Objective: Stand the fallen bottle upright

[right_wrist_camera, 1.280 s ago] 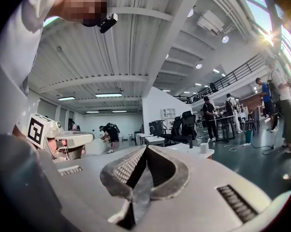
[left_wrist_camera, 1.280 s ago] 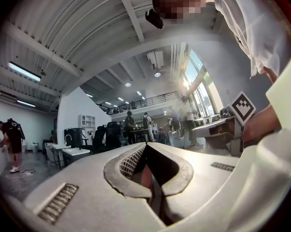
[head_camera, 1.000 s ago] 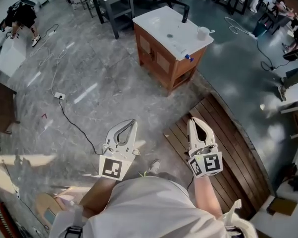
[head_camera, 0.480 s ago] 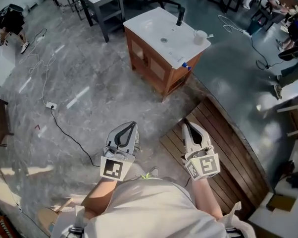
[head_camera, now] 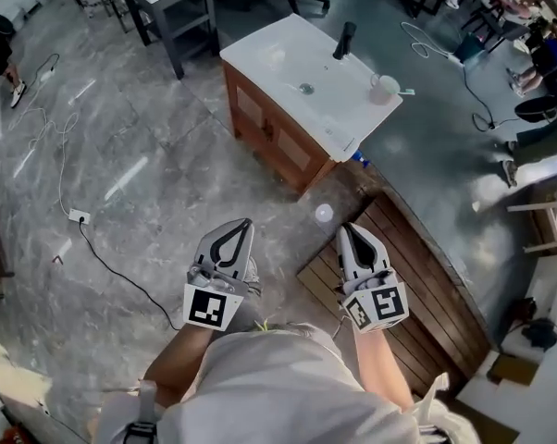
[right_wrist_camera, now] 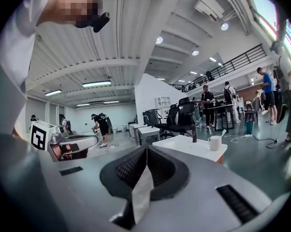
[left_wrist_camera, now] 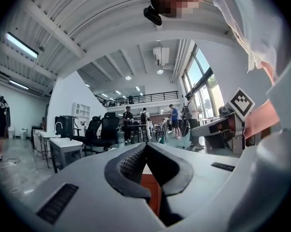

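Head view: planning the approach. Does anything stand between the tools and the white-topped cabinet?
Nothing visible does: only floor separates the left tool and the right tool from the cabinet.

No words, brands or numbers can be read — only coded square markers, one each on the left gripper and right gripper.

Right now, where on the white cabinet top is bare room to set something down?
The left half of the white top, from its left corner to the drain, is bare; so is the strip between the drain and the near edge. The right end is crowded: the mug and a dark upright post stand there.
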`<state>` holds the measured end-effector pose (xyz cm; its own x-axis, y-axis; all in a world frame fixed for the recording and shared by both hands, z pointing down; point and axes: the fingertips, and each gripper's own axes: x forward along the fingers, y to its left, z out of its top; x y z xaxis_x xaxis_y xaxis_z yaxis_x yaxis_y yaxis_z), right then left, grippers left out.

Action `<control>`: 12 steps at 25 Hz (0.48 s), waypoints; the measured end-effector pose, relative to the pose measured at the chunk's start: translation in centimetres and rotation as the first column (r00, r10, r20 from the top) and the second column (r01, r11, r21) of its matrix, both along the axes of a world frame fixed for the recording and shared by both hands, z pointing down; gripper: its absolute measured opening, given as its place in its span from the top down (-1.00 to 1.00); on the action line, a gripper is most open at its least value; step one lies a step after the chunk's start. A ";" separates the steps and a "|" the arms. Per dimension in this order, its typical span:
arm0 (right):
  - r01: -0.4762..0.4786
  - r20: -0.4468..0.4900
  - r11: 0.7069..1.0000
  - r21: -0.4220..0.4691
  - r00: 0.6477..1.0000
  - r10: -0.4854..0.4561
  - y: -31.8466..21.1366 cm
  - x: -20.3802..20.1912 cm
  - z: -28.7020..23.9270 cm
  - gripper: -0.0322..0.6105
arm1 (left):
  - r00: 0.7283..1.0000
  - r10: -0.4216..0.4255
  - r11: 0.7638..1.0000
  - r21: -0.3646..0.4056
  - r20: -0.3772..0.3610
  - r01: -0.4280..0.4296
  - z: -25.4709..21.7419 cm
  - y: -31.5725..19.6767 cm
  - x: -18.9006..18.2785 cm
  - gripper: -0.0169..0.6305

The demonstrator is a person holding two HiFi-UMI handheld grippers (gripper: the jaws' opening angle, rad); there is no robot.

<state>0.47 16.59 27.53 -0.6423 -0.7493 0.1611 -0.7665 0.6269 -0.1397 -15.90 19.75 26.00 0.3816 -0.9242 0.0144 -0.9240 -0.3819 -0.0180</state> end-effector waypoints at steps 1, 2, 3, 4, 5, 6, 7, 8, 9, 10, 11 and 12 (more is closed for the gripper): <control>-0.013 -0.001 1.000 -0.003 1.000 0.013 -0.9 -0.7 -0.1 0.79 | 1.000 0.012 1.000 -0.002 -0.004 -0.012 0.0 -1.2 -0.8 0.90; -0.026 -0.004 1.000 -0.007 1.000 0.026 -1.7 -1.2 -0.1 0.79 | 1.000 0.023 1.000 -0.003 -0.008 -0.023 0.1 -2.3 -1.4 0.90; -0.038 -0.006 0.999 -0.011 0.999 0.038 -2.4 -1.6 0.0 0.79 | 0.999 0.034 0.999 -0.004 -0.010 -0.034 0.1 -3.3 -2.0 0.90; -0.052 -0.006 0.999 -0.015 0.999 0.052 -3.1 -1.9 0.0 0.79 | 0.999 0.043 0.999 -0.004 -0.011 -0.043 0.2 -4.3 -2.5 0.90; -0.068 -0.005 0.998 -0.019 0.998 0.068 -3.7 -2.0 0.0 0.79 | 0.998 0.054 0.999 -0.004 -0.012 -0.054 0.2 -5.3 -2.8 0.90; -0.085 -0.003 0.996 -0.022 0.996 0.085 -4.3 -1.9 0.0 0.79 | 0.998 0.067 0.998 -0.004 -0.013 -0.067 0.3 -6.2 -2.9 0.90; -0.103 -0.001 0.994 -0.024 0.995 0.103 -4.9 -1.7 0.0 0.79 | 0.996 0.084 0.996 -0.003 -0.016 -0.084 0.3 -7.1 -2.7 0.90; -0.122 -0.001 0.992 -0.024 0.993 0.122 -5.3 -1.4 0.0 0.79 | 0.994 0.103 0.995 -0.001 -0.018 -0.103 0.4 -7.8 -2.3 0.90; -0.141 -0.002 0.990 -0.023 0.990 0.141 -5.7 -1.0 -0.1 0.79 | 0.992 0.125 0.992 -0.001 -0.019 -0.126 0.5 -8.4 -1.8 0.90; -0.159 -0.003 0.987 -0.021 0.987 0.159 -6.1 -0.6 -0.1 0.79 | 0.989 0.148 0.989 -0.002 -0.016 -0.148 0.5 -9.0 -1.2 0.90; -0.174 -0.004 0.985 -0.018 0.985 0.174 -6.4 -0.2 -0.2 0.79 | 0.985 0.171 0.985 -0.003 -0.012 -0.171 0.6 -9.5 -0.5 0.90; -0.187 -0.003 0.982 -0.015 0.982 0.187 -6.8 0.1 -0.3 0.79 | 0.981 0.192 0.981 -0.002 -0.005 -0.192 0.6 -10.1 0.2 0.90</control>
